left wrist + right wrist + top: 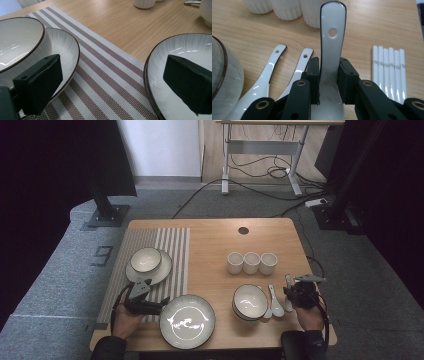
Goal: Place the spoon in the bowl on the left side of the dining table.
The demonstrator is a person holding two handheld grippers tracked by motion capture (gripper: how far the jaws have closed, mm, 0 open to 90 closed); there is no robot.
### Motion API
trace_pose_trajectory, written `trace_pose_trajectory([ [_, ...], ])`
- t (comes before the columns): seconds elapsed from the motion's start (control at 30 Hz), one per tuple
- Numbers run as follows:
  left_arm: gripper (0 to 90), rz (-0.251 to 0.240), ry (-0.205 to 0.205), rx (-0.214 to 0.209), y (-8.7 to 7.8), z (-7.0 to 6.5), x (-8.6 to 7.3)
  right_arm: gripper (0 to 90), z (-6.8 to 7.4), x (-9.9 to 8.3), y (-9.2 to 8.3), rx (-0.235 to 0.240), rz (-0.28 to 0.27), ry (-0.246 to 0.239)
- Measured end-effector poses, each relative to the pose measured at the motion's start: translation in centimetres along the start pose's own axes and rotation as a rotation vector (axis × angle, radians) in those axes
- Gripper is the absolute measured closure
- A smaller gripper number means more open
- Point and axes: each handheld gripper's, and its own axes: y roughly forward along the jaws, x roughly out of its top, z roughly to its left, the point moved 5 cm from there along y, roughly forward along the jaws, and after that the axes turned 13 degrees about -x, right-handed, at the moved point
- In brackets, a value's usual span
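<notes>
While right claw (329, 75) clamps spoon (331, 52), left claw (112, 82) agape, 2 spoons (284, 72), chopsticks (389, 67) flanking

Your left gripper (161, 306) sat low with jaws wide apart; your right gripper (329, 82) had its jaws clamped tight, pointing forward.

Spoon (331, 50) bowl cut off at bottom edge, partly masked by jaws; chopsticks' (389, 72) lower ends hidden behind gripper arm.

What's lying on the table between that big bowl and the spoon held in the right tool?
Two white spoons lie side by side between the bowl and the held spoon, seen in the right gripper view.
</notes>
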Motion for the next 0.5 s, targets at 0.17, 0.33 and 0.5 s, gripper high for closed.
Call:
trace_pose_trajectory([
  [0.17,2.5,0.003,-0.002,0.0,0.0,0.0,0.1,73.5,0.0,0.7,-0.6,0.002,-0.026,-0.002],
  [0.33,2.6,0.012,-0.007,-0.001,0.1,-0.1,0.1,73.5,0.1,1.6,-1.4,0.007,-0.051,-0.006],
  [0.5,2.9,0.016,-0.025,-0.005,0.1,-0.1,0.2,73.5,0.1,2.7,-2.2,0.012,-0.076,-0.013],
])
